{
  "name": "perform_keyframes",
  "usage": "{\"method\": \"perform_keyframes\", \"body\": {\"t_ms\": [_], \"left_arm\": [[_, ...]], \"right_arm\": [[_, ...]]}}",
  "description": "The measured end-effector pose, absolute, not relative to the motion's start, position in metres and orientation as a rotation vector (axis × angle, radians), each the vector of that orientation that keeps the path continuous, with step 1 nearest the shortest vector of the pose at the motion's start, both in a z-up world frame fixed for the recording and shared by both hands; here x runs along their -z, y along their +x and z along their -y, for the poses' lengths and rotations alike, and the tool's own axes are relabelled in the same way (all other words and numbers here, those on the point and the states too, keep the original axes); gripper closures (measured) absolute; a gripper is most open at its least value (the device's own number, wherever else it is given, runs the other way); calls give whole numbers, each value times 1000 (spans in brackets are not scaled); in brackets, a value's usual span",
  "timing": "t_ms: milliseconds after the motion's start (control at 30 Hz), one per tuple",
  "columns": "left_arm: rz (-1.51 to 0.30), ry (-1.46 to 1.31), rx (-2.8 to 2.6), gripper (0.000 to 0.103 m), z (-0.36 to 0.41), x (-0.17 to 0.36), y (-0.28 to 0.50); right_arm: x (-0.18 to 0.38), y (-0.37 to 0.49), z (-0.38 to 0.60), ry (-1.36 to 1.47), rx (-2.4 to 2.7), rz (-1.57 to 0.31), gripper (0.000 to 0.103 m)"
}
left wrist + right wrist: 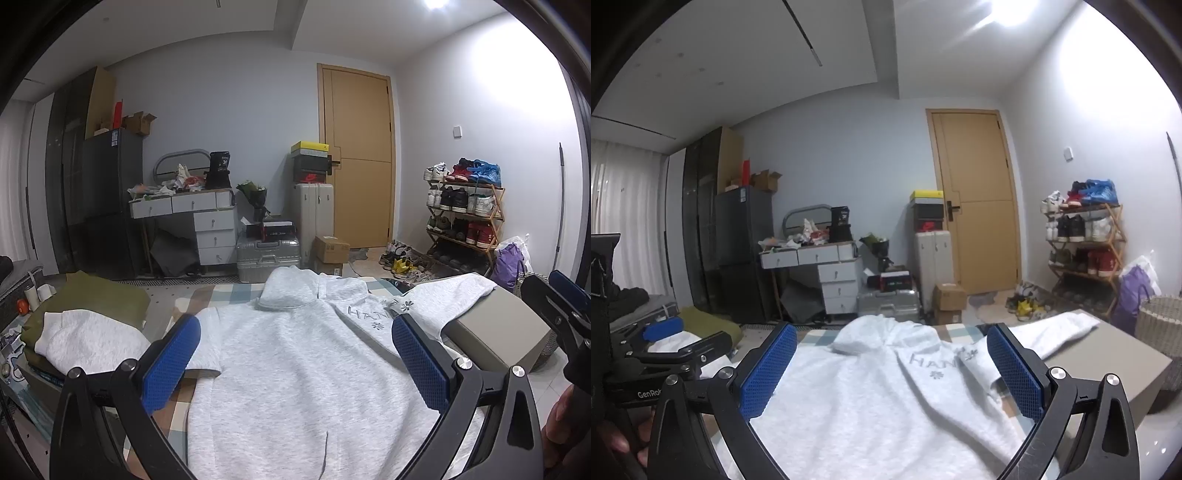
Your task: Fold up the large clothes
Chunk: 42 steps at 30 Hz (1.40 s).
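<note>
Your grey hoodie (pixel 295 354) lies flat on the checked blanket (pixel 229 291), its long axis running away from you: hood (pixel 291 291) at the far end toward the door (pixel 358 158), hem nearest you. One sleeve stretches right across the beige box (pixel 506 332). The "HAN" lettering sits on the right chest. Your left gripper (pixel 295 362) hovers over the body, jaws spread wide, holding nothing. Your right gripper (pixel 892 369) is equally wide open and empty above the same hoodie (pixel 871 398). A woven basket (pixel 1160 321) stands at far right; its contents are hidden. Folded grey and olive clothes (pixel 88 332) are stacked to the left.
</note>
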<state>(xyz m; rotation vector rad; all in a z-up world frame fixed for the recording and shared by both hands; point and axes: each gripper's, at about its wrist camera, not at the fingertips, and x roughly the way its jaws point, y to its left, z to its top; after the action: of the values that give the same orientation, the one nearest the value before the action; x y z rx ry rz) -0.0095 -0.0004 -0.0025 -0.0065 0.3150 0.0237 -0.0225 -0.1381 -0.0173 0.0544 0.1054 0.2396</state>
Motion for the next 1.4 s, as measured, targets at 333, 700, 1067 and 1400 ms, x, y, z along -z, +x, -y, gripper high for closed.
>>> {"method": "perform_keyframes", "body": {"t_ms": [333, 700, 1067, 1400], "left_arm": [[-301, 5, -39, 2, 3, 4, -12], [-319, -2, -34, 2, 2, 7, -10], [-337, -4, -28, 2, 3, 6, -9], [-326, 6, -46, 2, 6, 5, -10]], "right_arm": [[19, -20, 139, 65, -251, -116, 0], [27, -14, 147, 118, -270, -151, 0], [28, -16, 147, 118, -252, -147, 0], [26, -17, 147, 110, -257, -140, 0]]}}
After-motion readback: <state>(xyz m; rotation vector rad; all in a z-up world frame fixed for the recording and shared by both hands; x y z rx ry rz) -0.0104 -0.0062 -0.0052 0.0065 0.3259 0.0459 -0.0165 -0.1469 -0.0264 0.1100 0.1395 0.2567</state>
